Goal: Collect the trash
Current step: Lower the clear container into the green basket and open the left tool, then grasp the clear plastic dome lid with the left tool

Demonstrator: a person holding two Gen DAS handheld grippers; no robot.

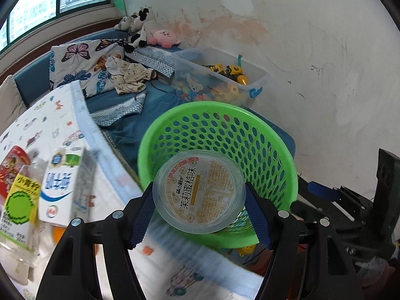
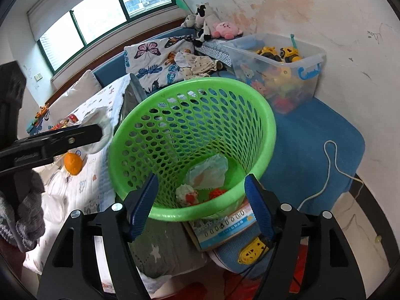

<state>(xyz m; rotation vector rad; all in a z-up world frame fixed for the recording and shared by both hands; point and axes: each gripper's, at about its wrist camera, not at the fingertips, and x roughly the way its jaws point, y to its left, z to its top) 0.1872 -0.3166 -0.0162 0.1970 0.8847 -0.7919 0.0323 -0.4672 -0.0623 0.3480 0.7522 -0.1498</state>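
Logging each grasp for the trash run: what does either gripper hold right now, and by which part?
The left gripper clamps a clear plastic cup by opposite sides of its rim, over the green basket. The right gripper is open and holds nothing.

Daylight enters from the window (image 2: 82, 27), which is overexposed to white. The room is bright with soft shadows. Fisheye distortion bends the edges and darkens the corners. The cartons (image 1: 60, 187) at the left show motion blur.
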